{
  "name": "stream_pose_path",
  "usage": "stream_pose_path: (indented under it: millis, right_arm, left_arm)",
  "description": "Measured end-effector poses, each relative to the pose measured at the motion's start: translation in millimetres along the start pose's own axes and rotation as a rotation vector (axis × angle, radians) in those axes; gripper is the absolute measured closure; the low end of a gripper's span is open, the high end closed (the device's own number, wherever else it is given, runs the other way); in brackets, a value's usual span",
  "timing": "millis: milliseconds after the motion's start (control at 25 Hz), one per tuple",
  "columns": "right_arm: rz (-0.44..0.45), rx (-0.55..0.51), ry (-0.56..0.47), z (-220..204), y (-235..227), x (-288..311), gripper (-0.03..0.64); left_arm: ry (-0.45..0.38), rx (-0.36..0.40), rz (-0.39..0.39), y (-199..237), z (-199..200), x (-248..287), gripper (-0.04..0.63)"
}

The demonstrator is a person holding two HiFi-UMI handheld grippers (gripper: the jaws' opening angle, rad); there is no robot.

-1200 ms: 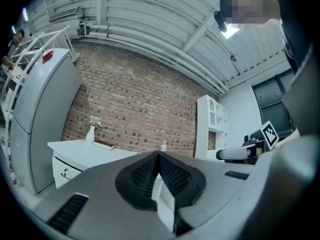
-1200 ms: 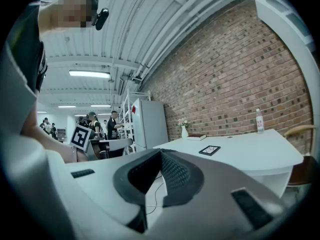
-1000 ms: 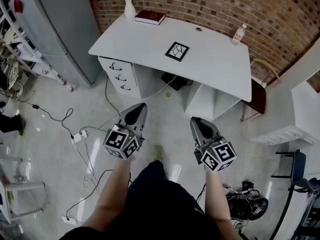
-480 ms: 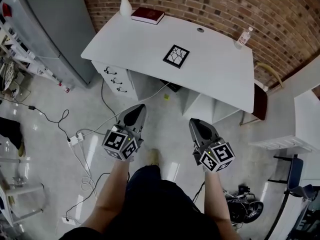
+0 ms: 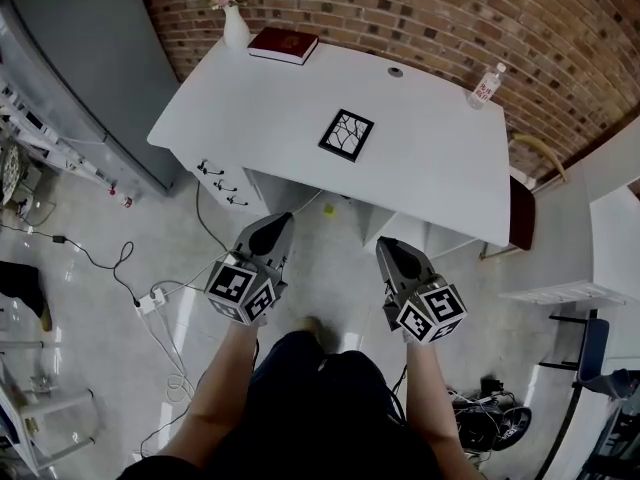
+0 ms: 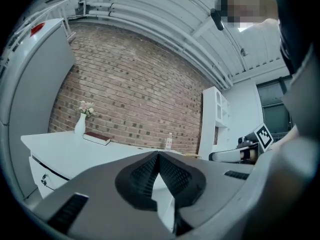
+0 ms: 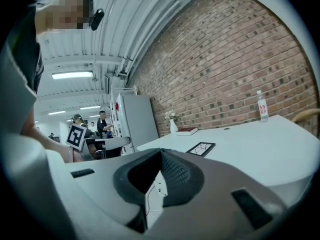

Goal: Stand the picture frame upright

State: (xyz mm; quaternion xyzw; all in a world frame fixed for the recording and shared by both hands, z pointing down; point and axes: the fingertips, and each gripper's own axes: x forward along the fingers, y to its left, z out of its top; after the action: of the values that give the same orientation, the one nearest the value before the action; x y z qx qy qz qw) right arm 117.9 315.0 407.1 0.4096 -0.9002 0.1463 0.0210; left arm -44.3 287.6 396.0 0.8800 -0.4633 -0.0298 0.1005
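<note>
The left claw (image 5: pixel 270 232) and right claw (image 5: pixel 394 252), both closed and empty, would have needed opening before reaching the black square picture frame (image 5: pixel 346 135) lying flat well ahead on the white bench (image 5: pixel 250 98).

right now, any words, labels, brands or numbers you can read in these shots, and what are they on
No text reads clearly anywhere.
bottle: label with red print, too small to read.
book: dark red cover, no title legible.
picture frame: branching line pattern only, no words.
left gripper and right gripper: cubes carry black-and-white square markers, no words or numbers.
</note>
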Motion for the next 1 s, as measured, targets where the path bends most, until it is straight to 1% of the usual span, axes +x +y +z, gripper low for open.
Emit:
stream_pose_path:
  millis: [200, 440, 640, 840, 1000]
  right_arm:
    - [0.0, 0.039, 0.001, -1, -9, 12, 0.612]
    - [-0.022, 0.084, 0.02, -5, -29, 37, 0.612]
    - [0.008, 0.091, 0.045, -4, -50, 70, 0.612]
    - [0.017, 0.094, 0.093, 0, -78, 109, 0.611]
    - [0.007, 0.097, 0.147, -2, -104, 135, 0.611]
  left_arm:
    - [0.016, -0.005, -0.007, 4, -1, 14, 0.595]
    - [0.019, -0.018, 0.015, 22, -2, 25, 0.595]
    - [0.013, -0.025, 0.046, 42, -6, 45, 0.595]
    - [0.032, -0.043, 0.077, 62, -10, 66, 0.595]
    - [0.051, -0.055, 0.097, 78, -17, 90, 0.595]
